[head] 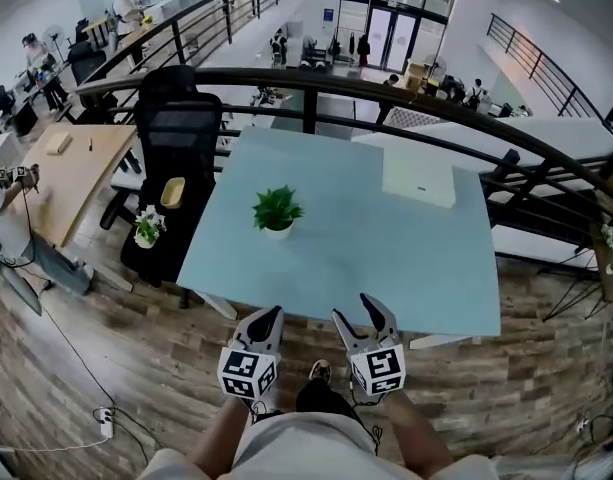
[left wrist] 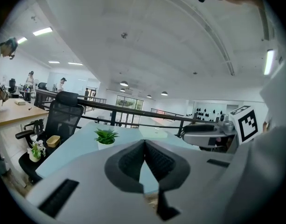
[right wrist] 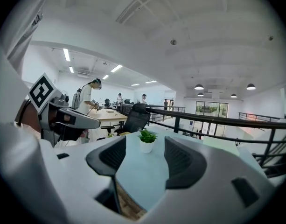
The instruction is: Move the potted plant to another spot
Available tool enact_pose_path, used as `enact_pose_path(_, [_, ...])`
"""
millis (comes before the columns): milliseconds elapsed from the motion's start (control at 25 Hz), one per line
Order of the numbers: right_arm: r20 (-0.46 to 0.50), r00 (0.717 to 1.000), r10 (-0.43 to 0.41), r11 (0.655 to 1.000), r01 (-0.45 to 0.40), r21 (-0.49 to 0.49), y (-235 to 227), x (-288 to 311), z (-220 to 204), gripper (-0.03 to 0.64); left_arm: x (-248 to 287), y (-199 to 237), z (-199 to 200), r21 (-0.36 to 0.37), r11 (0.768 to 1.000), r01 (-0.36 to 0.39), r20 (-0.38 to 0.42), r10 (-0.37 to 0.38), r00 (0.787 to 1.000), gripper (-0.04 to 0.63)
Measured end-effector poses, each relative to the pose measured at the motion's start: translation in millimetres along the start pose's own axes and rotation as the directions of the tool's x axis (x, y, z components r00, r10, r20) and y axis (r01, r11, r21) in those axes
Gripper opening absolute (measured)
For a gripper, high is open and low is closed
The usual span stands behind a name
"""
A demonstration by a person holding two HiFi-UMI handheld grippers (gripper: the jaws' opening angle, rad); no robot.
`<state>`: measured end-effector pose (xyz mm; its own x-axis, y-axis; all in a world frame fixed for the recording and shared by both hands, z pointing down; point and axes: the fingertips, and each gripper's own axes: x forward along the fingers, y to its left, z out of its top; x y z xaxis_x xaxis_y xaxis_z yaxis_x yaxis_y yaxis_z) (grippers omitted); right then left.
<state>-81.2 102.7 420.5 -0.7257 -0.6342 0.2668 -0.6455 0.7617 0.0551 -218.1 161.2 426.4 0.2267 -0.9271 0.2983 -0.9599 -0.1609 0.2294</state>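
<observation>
The potted plant [head: 277, 213] stood upright on the pale blue worktop [head: 386, 258], left of its middle and well apart from both tools. We held the left hand-held gripper [head: 269, 316] and the right hand-held gripper [head: 372, 308] side by side at the near edge, neither touching anything. The left one had its jaws pressed together at the tips with nothing between them. The right one had its jaws parted about halfway and empty, the plant showing far off through the gap.

We judged the main risk to be the grip itself. The pot looked small, white, smooth and rounded, perhaps glazed or plastic, so ribbed pads closing too high would catch only the soft, spiky green leaves and leave the pot behind. Closing off-centre could squeeze it out sideways. The worktop looked sleek and faintly glossy, so a nudge from one jaw before the other arrived might slide or tip the pot instead of seating it. If the left tool were to share the lift, it would first need opening, or its closed tips might knock the plant over.

A flat white box [head: 418, 176] lay near the far right corner, limiting free spots there. A second small pot with white flowers [head: 146, 226] sat on the dark chair [head: 176, 128] beside the left edge, and we thought it could be mistaken for the target.
</observation>
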Motion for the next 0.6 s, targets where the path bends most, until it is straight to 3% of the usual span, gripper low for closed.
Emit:
enact_pose_path(240, [-0.012,0.997,0.077,0.997,-0.077,0.017,-41,42,-8,0.259,44,13,1,-0.017,0.997,-0.079,-0.020,0.079,0.997,0.012])
enact_pose_path(400, [-0.037,0.991,0.129,0.991,-0.128,0.031,-46,59,-26,0.262,56,23,-19,-0.068,0.989,-0.133,-0.070,0.128,0.989,0.012])
enact_pose_path(600, [-0.046,0.986,0.159,0.987,-0.157,0.042,-45,70,-38,0.269,62,28,-27,-0.079,0.984,-0.157,-0.096,0.150,0.984,0.012])
